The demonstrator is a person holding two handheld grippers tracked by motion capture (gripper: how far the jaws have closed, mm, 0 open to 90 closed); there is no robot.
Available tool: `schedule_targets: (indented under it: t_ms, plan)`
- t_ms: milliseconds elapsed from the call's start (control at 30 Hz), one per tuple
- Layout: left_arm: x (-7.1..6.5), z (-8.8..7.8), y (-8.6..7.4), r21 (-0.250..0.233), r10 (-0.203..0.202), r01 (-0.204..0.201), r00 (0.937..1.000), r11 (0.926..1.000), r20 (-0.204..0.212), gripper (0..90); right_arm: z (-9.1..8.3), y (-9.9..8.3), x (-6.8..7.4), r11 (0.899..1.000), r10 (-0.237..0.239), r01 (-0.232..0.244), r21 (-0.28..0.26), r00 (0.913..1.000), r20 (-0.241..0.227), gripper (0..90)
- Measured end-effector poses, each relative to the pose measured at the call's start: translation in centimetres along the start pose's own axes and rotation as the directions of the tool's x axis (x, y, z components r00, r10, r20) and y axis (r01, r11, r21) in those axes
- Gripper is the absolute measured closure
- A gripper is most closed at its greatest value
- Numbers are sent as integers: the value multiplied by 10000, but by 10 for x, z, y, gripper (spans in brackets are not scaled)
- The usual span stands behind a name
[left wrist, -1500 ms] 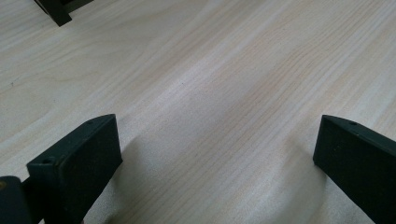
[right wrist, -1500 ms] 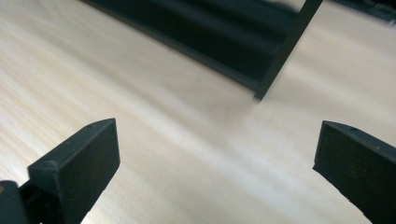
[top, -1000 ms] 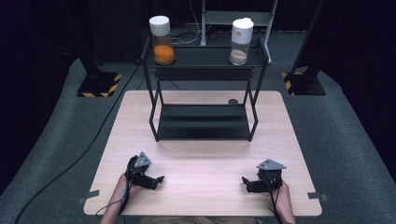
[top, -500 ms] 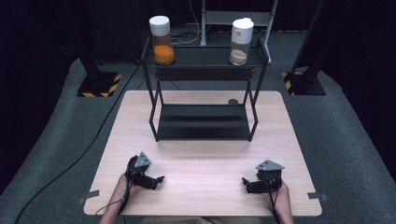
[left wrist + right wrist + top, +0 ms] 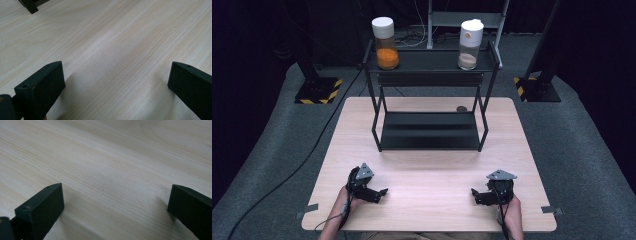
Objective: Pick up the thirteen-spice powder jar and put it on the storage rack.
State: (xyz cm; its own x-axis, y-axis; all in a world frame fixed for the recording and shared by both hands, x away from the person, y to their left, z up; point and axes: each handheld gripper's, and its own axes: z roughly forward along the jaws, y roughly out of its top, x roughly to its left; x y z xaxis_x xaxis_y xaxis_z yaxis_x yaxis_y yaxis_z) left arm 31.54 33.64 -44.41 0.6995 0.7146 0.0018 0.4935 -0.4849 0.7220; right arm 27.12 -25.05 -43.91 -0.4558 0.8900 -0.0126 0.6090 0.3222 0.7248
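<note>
Resting low on the bare table (image 5: pixel 427 170), left gripper (image 5: pixel 381 192) and right gripper (image 5: pixel 475 193), jaws spread wide, nothing between; nearest the black rack (image 5: pixel 429 131), well apart beyond both.

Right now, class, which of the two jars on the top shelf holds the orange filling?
The jar with the flat white lid, at the left end of the rack. The other jar, at the right end, holds a pale brownish filling.
</note>
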Motion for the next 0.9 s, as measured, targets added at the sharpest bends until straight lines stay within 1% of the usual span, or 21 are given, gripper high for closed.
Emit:
schedule_targets:
  t_ms: [533, 633, 867, 900]
  plan:
    - [0, 0, 0, -12, -11, 11, 10000, 10000, -2, 3, 0, 0, 0, 10000, 81, -81, 2, 10000, 47, 0]
    - [0, 0, 0, -9, -10, 10, 10000, 10000, -3, 3, 0, 0, 1, 9998, 212, -212, 1, 9996, 179, 0]
    - [0, 0, 0, -12, -15, 15, 10000, 10000, -3, 3, 1, 1, 4, 9995, 318, -318, 8, 9990, 306, 0]
    - [0, 0, 0, -9, -13, 13, 10000, 10000, -2, 3, 1, 1, 7, 9996, 284, -283, -25, 9986, 448, 0]
